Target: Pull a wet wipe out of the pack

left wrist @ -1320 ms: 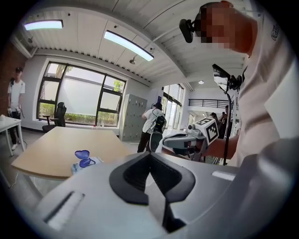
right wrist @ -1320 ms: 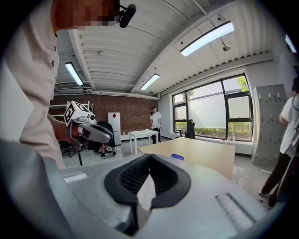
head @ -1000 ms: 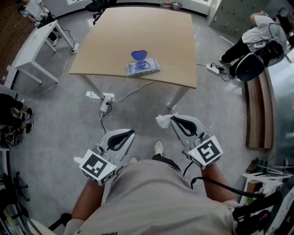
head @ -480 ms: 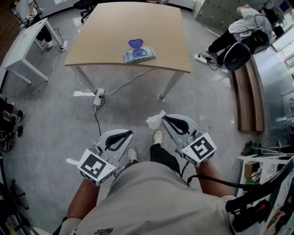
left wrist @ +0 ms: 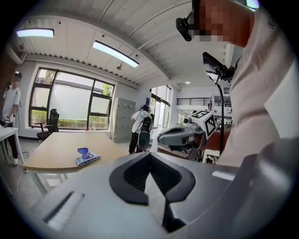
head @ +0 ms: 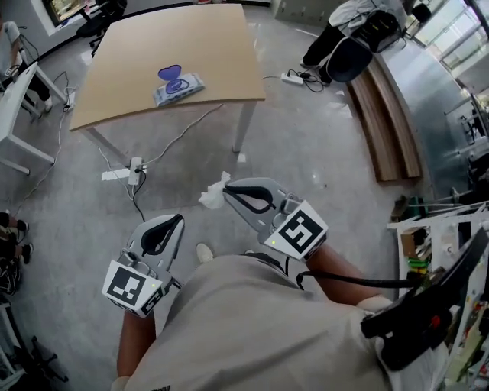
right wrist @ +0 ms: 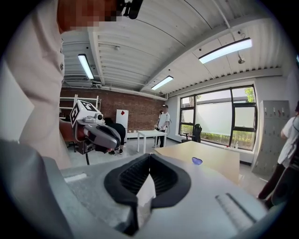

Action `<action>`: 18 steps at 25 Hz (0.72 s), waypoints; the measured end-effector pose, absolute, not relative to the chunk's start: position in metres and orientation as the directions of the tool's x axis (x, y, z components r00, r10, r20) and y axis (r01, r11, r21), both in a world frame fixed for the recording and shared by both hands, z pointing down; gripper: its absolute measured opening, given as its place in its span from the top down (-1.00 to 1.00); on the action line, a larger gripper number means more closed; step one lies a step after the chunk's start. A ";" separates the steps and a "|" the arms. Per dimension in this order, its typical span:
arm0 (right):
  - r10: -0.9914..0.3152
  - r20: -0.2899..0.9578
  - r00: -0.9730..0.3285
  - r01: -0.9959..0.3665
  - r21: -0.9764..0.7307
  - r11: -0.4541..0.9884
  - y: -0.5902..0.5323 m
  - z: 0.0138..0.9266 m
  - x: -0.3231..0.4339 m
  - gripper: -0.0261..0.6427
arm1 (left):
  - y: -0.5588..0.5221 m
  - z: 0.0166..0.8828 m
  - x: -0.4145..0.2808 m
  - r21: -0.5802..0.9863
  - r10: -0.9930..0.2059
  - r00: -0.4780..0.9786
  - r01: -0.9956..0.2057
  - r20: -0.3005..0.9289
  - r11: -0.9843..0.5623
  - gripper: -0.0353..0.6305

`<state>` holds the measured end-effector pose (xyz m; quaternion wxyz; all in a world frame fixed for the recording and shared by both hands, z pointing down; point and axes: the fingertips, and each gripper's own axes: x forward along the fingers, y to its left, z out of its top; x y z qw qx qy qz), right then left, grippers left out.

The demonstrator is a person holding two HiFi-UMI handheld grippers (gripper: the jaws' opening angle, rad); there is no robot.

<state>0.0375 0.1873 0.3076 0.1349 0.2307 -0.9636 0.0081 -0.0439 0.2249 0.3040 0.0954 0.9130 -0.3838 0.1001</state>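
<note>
Wipe in your right gripper [head: 227, 191], pack [head: 179, 88] well away on the table [head: 199, 38]

You are standing on a grey concrete floor, looking steeply down at both grippers held in front of your body. Your right gripper is the higher of the two in the head view. Its jaws are closed on a white wet wipe [head: 212, 195]. The crumpled wipe bunches out past the jaw tips, towards your left. In the right gripper view, a white sliver of the wipe [right wrist: 145, 192] sits pinched between the two dark pads, which meet at the tips.

Your left gripper [head: 180, 218] is lower and nearer your body, apart from the right one. Its jaws are together at the tips and hold nothing; the left gripper view shows the pads meeting with no object between them.

The pack lies on a light wooden table well ahead of you, at the upper left of the head view. It sits near the table edge that faces you, and its purple lid [head: 170, 73] is flipped open. Neither gripper is near it. The left gripper view also shows the pack [left wrist: 87, 159] flat on the tabletop, with the lid raised.

A white power strip [head: 134, 169] and its cables lie on the floor below the table. A long wooden bench [head: 391, 114] runs along the right side, and a person [head: 359, 14] is bent over near its far end.
</note>
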 end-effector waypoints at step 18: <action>-0.392 0.244 -0.887 -0.377 0.105 0.920 0.244 0.312 0.154 0.91 | 0.274 0.308 0.079 0.110 -0.708 0.661 -0.746 0.249 -0.657 0.88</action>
